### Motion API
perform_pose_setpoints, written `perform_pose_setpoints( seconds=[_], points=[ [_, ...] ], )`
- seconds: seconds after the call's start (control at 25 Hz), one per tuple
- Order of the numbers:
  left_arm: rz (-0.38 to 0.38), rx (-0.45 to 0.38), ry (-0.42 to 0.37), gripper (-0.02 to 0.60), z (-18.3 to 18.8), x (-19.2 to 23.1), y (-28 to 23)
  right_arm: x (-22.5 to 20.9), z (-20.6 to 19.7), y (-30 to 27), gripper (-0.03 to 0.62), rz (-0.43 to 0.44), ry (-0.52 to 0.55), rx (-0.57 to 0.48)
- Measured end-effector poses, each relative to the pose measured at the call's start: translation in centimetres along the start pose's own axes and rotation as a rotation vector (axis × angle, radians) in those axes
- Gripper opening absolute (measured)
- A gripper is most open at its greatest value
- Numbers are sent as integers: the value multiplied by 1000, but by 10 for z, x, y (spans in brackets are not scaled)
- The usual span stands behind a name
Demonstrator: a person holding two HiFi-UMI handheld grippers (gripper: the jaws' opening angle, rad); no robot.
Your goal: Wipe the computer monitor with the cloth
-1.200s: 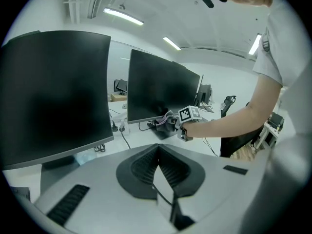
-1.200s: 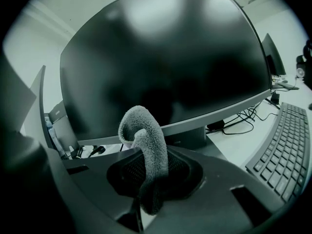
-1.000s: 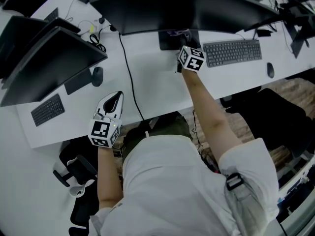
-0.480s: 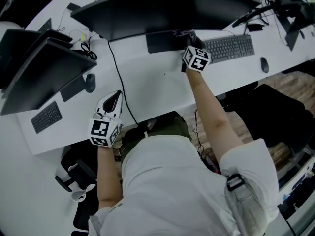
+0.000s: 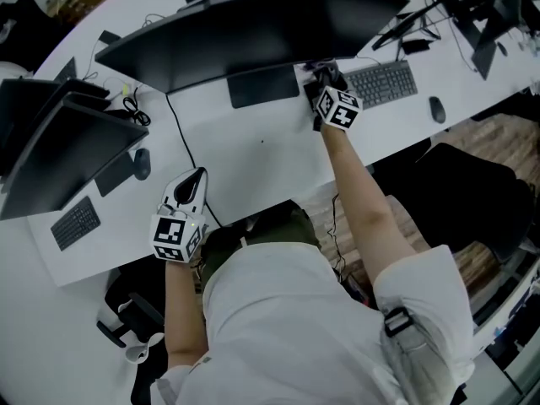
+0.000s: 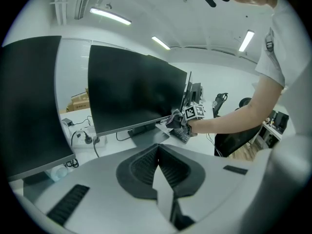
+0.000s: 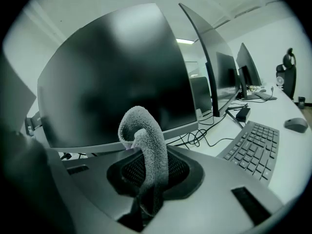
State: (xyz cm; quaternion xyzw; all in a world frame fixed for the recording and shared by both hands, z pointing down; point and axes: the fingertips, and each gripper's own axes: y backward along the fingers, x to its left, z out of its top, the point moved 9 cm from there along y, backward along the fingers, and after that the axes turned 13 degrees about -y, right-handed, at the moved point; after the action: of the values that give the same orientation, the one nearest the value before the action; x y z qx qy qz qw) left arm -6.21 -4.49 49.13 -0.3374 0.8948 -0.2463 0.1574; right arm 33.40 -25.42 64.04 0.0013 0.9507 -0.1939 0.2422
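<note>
The right tongs [image 7: 146, 182] are closed on the cloth [image 7: 145, 140], and its loop stands up near the lower edge of the monitor [image 7: 117, 77], I think so that the soft pile meets the screen first. The left tongs [image 6: 158, 172], closed and empty, wait well in front of the monitor.

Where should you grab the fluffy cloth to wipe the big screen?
Pinch the cloth by its bunched lower end, coming from the desk side, as the right gripper does. It is folded into a loop, so holding the tails leaves the soft rounded bend sticking out toward the monitor.
</note>
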Motion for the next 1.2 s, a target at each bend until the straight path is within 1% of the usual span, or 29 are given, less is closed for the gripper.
perform_pose_setpoints(
  seconds=[0.28, 0.52, 0.92, 1.04, 1.2],
  points=[
    [-30, -3, -27, 2, 12, -12, -15, -34, 23, 2, 61, -22, -6, -22],
    [-58, -2, -43, 0, 22, -17, -27, -60, 37, 7, 60, -57, -17, -39],
    [-107, -28, -63, 0, 42, -26, -50, -103, 68, 25, 61, -138, -12, -90],
    [-116, -35, -65, 0, 44, -28, -55, -105, 77, 28, 61, -121, -3, -104],
    [-120, -38, -60, 1, 43, -29, -56, -102, 74, 25, 61, -87, -12, -78]
  ],
)
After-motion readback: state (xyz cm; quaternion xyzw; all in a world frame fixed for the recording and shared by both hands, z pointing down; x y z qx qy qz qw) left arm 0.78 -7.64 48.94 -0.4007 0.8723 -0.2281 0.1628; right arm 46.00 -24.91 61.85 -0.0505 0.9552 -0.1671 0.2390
